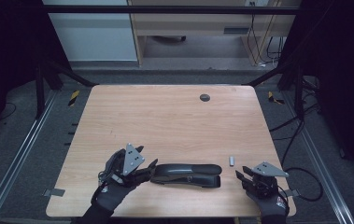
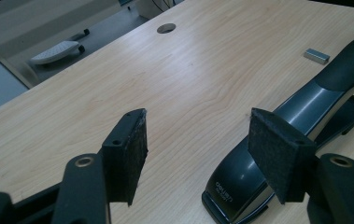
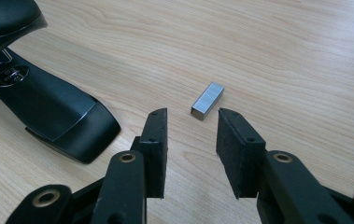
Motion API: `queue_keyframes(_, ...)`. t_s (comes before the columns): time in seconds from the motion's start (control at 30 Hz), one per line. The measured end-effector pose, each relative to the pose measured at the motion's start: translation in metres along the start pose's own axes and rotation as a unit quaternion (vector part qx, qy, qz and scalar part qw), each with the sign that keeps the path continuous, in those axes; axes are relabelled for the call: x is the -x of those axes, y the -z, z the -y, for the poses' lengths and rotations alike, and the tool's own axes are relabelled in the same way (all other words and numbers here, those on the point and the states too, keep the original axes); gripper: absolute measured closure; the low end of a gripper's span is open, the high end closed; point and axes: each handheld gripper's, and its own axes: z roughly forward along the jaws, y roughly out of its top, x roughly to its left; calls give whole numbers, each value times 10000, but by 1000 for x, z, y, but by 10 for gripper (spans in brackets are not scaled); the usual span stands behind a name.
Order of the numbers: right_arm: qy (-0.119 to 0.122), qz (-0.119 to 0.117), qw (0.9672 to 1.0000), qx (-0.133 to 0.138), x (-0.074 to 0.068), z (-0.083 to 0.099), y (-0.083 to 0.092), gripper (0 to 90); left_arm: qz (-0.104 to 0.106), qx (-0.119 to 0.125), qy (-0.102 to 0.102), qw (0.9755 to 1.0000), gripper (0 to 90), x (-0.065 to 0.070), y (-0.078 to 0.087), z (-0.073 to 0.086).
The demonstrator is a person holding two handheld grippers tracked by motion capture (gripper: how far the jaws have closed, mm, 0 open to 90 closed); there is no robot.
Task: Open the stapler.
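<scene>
Open tool (image 2: 198, 140) – empty – black stapler (image 2: 300, 112) beside its right pad, staple block (image 2: 316, 56) beyond.

Dark knit gloves (image 1: 111, 190), black jaws with brass rivets, grey three-cornered plates (image 1: 131, 158).

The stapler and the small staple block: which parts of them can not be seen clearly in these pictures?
- stapler, high view: its left end lies behind the left tool; dark, details lost.
- Stapler, left gripper view: far end cut by the right edge.
- Stapler, right gripper view: cut by the left and top edges.
- staple block: single staples too small to count.
</scene>
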Motion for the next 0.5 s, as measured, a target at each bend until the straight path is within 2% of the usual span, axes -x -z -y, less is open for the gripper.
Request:
queue_keyframes(0.37, -47, 38, 10000, 7, 0, -1, 3, 692, 130, 43, -144, 9998, 356, 18, -8, -12)
queue_keyframes(0.5, -102, 26, 9999, 40, 2, 1, 4, 740, 163, 34, -273, 9995, 353, 26, -11, -18)
